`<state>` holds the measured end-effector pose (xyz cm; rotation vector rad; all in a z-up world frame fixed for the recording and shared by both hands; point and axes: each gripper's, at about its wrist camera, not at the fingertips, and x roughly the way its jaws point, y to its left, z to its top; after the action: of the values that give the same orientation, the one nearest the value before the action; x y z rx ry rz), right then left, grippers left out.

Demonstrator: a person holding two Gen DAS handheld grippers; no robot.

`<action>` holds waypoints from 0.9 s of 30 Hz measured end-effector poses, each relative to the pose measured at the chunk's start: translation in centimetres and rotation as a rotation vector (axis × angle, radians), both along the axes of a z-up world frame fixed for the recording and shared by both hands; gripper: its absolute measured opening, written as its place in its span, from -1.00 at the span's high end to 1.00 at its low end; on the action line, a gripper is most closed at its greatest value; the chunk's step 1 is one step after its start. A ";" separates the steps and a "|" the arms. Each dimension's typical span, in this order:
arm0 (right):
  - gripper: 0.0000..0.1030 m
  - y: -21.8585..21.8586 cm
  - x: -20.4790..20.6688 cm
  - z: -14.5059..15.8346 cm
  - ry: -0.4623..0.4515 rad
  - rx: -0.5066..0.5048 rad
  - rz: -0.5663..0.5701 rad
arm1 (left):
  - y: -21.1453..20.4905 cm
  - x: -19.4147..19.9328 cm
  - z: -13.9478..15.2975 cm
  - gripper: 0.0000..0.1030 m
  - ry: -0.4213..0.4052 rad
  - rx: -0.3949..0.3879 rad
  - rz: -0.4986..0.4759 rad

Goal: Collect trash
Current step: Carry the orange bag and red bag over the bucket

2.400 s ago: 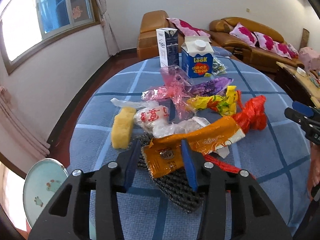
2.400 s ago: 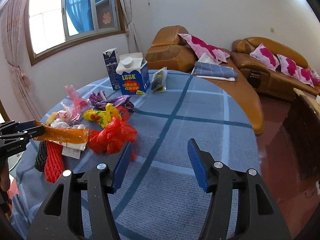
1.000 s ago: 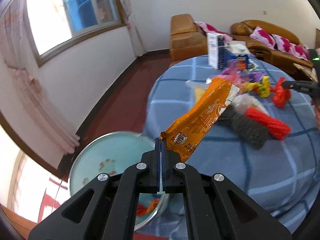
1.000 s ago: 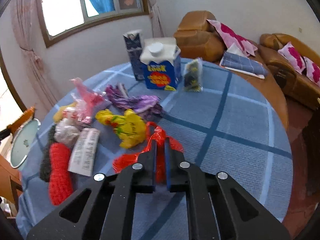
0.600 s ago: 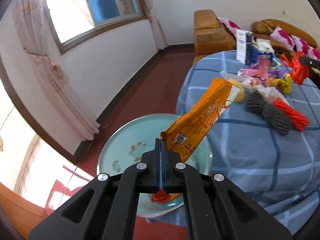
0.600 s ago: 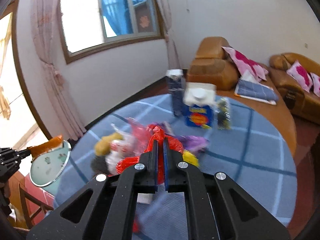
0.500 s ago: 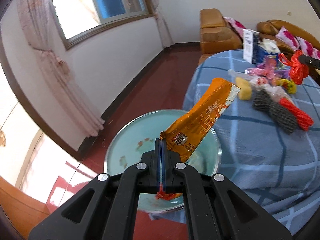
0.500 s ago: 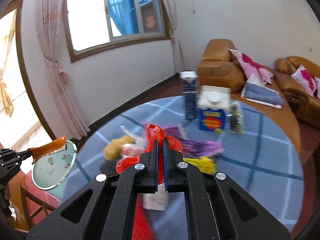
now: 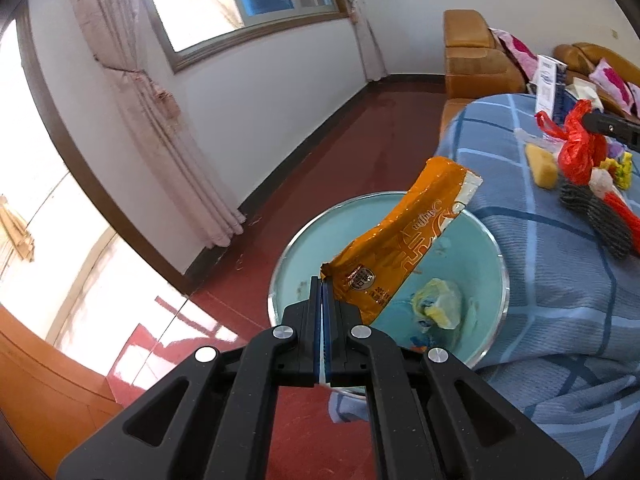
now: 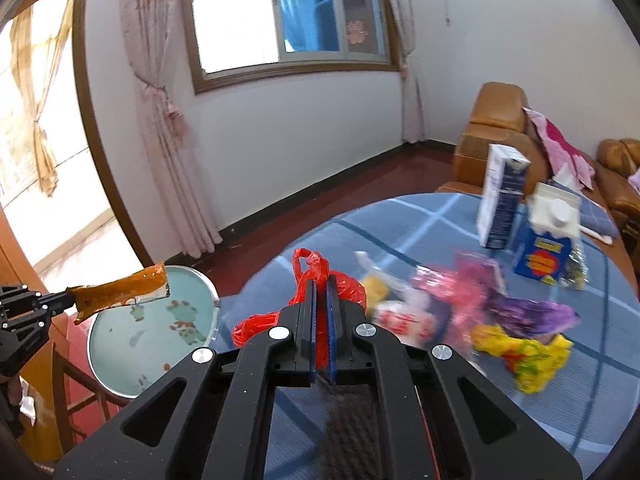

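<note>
- Left wrist view: left gripper (image 9: 322, 292) is pressed together, pinching the lower corner of the orange wrapper (image 9: 404, 242), which slants up and to the right above the teal basin (image 9: 288, 256).
- Half a second earlier the wrapper's far end overlapped the table edge; now most of it sits over the basin, only its tip reaching the cloth edge.
- Basin fills more of the picture than before and its inside shows a yellow-white scrap (image 9: 438, 304) near the right wall.
- Blue checked tablecloth (image 9: 560, 272) has slid to the right edge of the view; yellow sponge (image 9: 541, 166) and dark mesh roll (image 9: 600, 220) lie on it.
- Right wrist view: right gripper (image 10: 321, 312) is closed tight on the red plastic bag (image 10: 316, 268), which bulges out on both sides of the jaws, held off the table.
- Compared with half a second ago, the basin (image 10: 100, 344) is bigger and nearer the middle-left of this view, and the milk cartons (image 10: 548, 236) have shifted right.
- Left gripper shows at far left of this view, wrapper held over the basin's rim.
- Remaining litter on the table is motion-blurred: pink wrapper (image 10: 460, 284), purple wrapper (image 10: 536, 314), yellow wrapper (image 10: 524, 356).
- Red bag also appears in the left wrist view at upper right, above the sponge.
</note>
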<state>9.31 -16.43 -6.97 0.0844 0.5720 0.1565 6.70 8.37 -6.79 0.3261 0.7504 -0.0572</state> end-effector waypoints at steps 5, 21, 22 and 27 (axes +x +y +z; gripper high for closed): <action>0.90 2.8 1.2 -0.3 0.002 -0.027 0.049 | 1.4 0.3 0.3 0.99 -0.013 -0.018 0.056; 0.90 8.6 3.8 -2.2 0.038 -0.076 0.137 | 3.6 1.1 0.1 0.99 -0.009 -0.032 0.134; 0.90 8.9 3.8 -2.2 0.038 -0.078 0.142 | 3.7 1.2 0.1 0.99 -0.008 -0.034 0.136; 0.90 9.9 4.1 -2.4 0.042 -0.085 0.154 | 3.8 1.2 -0.2 0.99 -0.004 -0.033 0.148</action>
<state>13.39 -6.58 -9.39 -0.0390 0.6259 0.2801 7.88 12.19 -6.95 0.2384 0.7669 0.0702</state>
